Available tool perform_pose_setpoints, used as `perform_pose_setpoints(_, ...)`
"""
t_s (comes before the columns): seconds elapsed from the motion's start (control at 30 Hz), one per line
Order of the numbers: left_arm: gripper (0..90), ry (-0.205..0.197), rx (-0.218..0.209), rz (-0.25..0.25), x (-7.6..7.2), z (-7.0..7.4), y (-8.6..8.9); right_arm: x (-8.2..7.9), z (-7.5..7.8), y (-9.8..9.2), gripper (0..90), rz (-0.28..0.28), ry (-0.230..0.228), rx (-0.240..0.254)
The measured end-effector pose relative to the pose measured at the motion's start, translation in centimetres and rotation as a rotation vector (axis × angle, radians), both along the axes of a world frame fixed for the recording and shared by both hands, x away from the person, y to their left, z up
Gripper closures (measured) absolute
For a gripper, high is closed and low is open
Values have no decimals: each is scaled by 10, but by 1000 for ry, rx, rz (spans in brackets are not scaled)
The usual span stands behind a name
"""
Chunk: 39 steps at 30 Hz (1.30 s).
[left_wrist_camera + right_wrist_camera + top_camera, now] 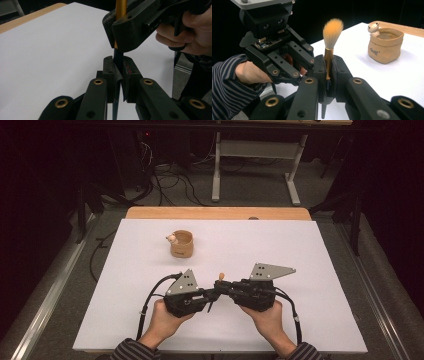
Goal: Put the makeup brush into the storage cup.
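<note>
Tan pot with unreadable lettering sits well apart on the desk, while both the left gripper and right gripper clench the upright brush.

Pot far back on counter; brush upright nearer, between left gripper and right gripper, both clamped around handle.
</note>
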<state>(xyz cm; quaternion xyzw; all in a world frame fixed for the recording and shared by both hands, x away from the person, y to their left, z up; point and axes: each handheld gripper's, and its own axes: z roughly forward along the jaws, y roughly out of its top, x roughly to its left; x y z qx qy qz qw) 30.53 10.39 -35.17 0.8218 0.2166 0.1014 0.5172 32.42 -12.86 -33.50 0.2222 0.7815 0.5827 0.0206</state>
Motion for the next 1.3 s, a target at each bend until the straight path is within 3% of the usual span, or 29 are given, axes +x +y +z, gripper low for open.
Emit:
perform_pose_setpoints(0.4, 833, -2, -3, 20, 1, 0, 7, 0, 2, -3, 701, -19, -11, 1)
perform_pose_setpoints(0.77, 833, -7, -14, 35, 2, 1, 13, -2, 6, -14, 580, -36, -88, -32)
perform_pose_setpoints(1.3, 833, -14, -32, 45, 3, 3, 19, -1, 8, -40, 529, -111, -115, -60)
